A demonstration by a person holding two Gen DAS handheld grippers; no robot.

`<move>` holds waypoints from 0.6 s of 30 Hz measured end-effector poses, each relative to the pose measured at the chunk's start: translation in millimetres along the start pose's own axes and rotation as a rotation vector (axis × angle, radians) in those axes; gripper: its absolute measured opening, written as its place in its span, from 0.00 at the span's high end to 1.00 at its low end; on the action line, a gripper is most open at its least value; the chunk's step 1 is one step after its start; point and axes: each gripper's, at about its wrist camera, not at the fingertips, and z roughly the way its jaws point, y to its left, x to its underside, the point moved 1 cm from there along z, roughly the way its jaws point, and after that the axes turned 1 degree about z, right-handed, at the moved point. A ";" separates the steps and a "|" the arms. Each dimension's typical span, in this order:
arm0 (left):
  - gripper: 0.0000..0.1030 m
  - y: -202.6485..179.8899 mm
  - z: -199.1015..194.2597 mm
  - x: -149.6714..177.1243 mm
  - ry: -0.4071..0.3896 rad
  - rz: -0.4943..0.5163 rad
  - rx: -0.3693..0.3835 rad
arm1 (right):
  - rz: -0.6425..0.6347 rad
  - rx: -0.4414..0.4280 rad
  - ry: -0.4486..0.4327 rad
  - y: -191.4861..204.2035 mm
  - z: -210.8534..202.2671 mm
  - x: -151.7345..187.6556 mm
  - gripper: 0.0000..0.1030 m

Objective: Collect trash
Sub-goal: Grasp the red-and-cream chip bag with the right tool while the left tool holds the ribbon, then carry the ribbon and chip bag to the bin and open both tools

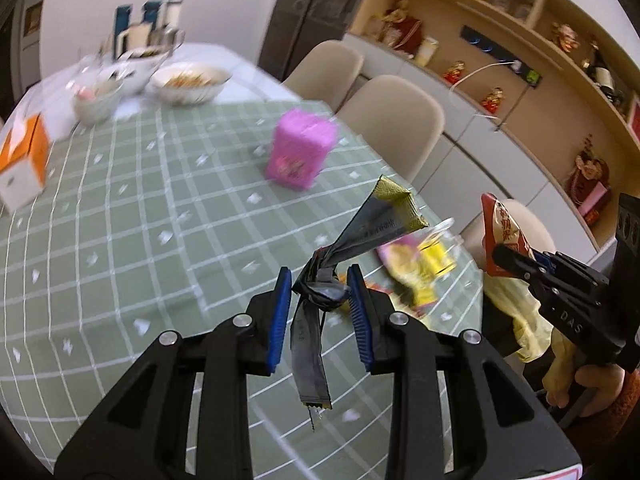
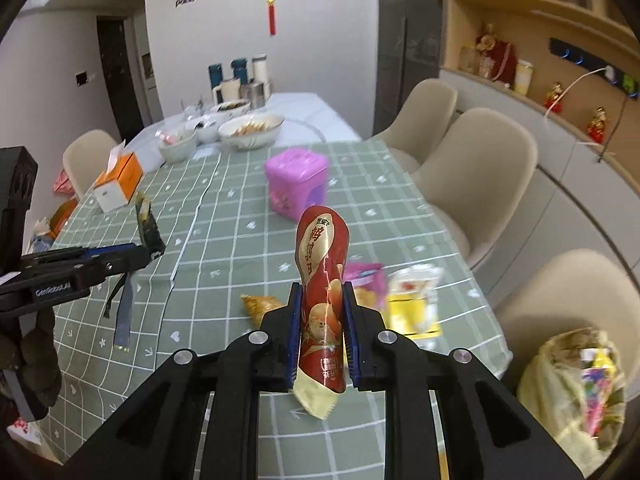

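The left gripper (image 1: 320, 304) is pinching a crumpled grey foil wrapper with a yellow-green end (image 1: 362, 236) at its twisted middle, and both loose ends are hanging free above the table. The right gripper (image 2: 322, 336) is squeezing a red shiny snack bag with a pale bottom edge (image 2: 322, 280) around its middle, holding it upright in the air. Both wrappers look very light, thin and floppy, and probably a bit slippery, so pinching a bunched or middle part, as here, seems the safest hold. Just past the red bag, more trash is lying on the green checked tablecloth (image 2: 224, 216): a pink packet (image 2: 366, 276), a yellow and clear wrapper (image 2: 414, 304) and a small brown scrap (image 2: 258, 304). Low on the right, beside the table, a pale yellow plastic bag (image 2: 568, 384) is sitting open with wrappers inside, likely where the trash goes. Farther off are a pink plastic box (image 2: 296, 184), an orange and white tissue box (image 2: 118, 184), white bowls (image 2: 250, 130), beige chairs (image 2: 480, 172) and wooden shelves (image 2: 540, 40).
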 end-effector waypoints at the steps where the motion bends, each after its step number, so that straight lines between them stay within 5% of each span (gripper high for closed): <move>1: 0.73 -8.1 -0.9 -5.5 -0.013 0.013 0.008 | -0.001 0.011 -0.015 -5.3 -8.9 -2.5 0.81; 10: 0.73 -89.6 -10.6 -58.4 -0.146 0.099 0.096 | 0.018 0.114 -0.131 -71.2 -75.3 -8.7 0.81; 18: 0.73 -188.7 3.4 -74.4 -0.158 0.193 0.196 | 0.076 0.207 -0.195 -146.4 -123.1 7.4 0.81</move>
